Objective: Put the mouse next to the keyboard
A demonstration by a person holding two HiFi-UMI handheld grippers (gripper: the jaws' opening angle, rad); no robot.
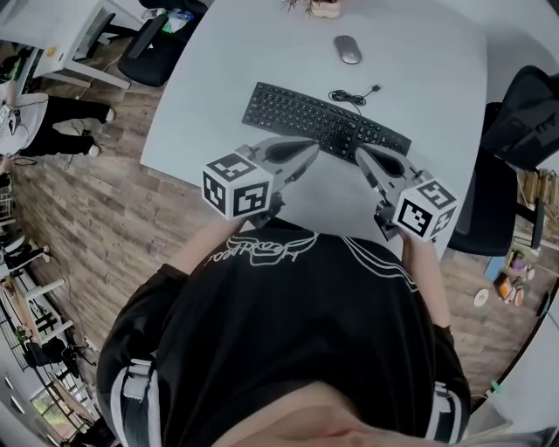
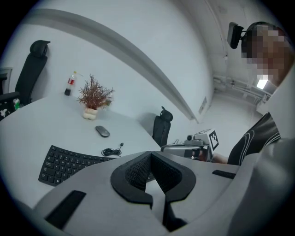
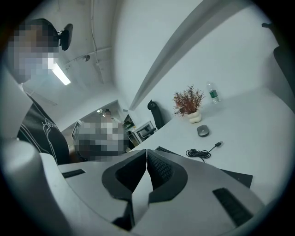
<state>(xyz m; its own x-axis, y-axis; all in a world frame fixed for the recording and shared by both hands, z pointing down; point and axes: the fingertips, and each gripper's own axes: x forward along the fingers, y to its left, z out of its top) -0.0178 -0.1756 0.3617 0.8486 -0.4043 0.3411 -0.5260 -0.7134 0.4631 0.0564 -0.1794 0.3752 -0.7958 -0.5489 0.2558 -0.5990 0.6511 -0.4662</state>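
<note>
Nothing of the job looks done yet: the left tongs [image 1: 307, 150] and the right tongs [image 1: 363, 157] are both clenched on nothing, side by side at the near edge of the keyboard [image 1: 323, 120]. The mouse [image 1: 348, 49] lies on the desk [image 1: 218, 79] well beyond both tongs, past the keyboard's far side, with what seems a coiled cable [image 1: 352, 94] between. What's left, I'd judge, is reaching over, gripping the mouse and setting it beside the keyboard.

On table [image 1: 218, 79]: keyboard [image 1: 325, 120], mouse [image 1: 348, 49] behind it, plant [image 1: 324, 8] behind mouse.
</note>
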